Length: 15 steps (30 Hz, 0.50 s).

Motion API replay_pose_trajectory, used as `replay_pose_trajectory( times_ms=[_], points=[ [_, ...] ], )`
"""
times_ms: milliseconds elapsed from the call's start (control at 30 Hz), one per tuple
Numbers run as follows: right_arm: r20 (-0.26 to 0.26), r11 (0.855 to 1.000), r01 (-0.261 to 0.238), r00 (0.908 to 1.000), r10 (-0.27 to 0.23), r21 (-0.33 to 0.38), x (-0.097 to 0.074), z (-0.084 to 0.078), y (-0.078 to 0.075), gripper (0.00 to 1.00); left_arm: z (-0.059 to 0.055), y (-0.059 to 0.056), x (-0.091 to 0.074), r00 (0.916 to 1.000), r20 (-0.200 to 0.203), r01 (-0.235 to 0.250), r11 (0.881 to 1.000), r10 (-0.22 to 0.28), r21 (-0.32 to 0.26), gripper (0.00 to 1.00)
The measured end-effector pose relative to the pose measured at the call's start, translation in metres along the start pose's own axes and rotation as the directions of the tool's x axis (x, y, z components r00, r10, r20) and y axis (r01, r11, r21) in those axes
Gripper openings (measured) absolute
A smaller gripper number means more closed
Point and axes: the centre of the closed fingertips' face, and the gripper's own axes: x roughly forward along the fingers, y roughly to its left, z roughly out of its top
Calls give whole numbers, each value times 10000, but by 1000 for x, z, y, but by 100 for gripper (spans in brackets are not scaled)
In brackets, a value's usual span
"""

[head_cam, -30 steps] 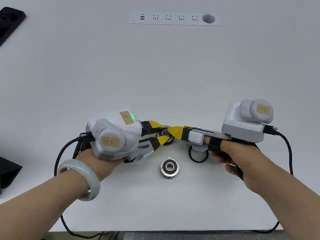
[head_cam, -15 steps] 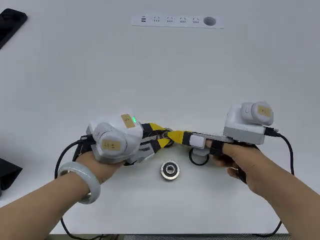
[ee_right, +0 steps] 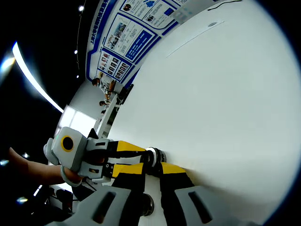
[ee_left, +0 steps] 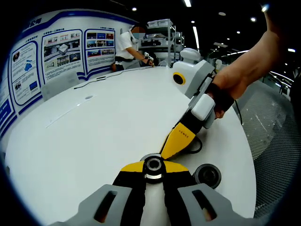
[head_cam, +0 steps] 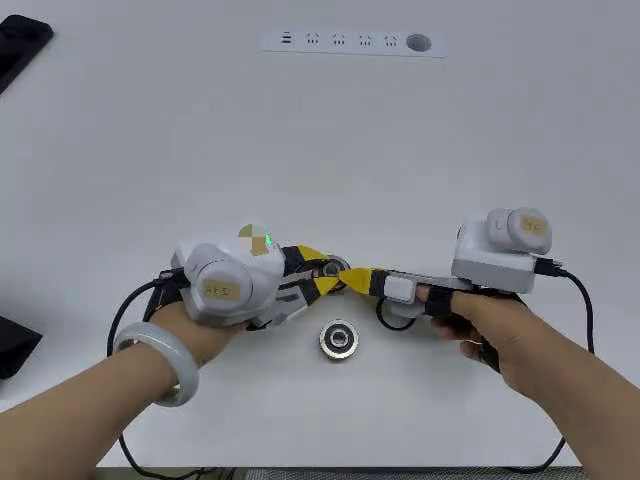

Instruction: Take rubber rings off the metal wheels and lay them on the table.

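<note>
"Where's the wheel you're working on?"

"The small silver metal wheel point(head_cam: 331, 268) is up off the white tabletop point(head_cam: 320, 150). My left tongs point(ee_left: 154, 165) pinch it, pressed in on it from both sides."

"What has changed in the last second?"

"Very little. The tip of my right tongs point(ee_left: 169, 147) was at that wheel's rim then and is there now. My right hand has sunk a touch, though the view shifted too. The loose black rubber ring point(head_cam: 385, 320) lies on the tabletop under my right tongs as before. The second metal wheel point(head_cam: 340, 339) rests near it, on my side, where it was."

"So what does that mean for the job?"

"I judge I'm mid-peel on the held wheel. One ring is off and laid down, this one hasn't come free, and the second wheel waits its turn."

"And the right tongs, spread or together?"

"They look narrow, with the tips touching the wheel. I can't tell whether they pinch rubber or merely press against it."
</note>
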Motion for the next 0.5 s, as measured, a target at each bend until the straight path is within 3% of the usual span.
replay_pose_trajectory(
  times_ms=[500],
  points=[
    [-67,9980,294,9995,-299,-561,-3,1,-1,12,1,0,0,10000,4,0,10000,0,-11,13]
  ],
)
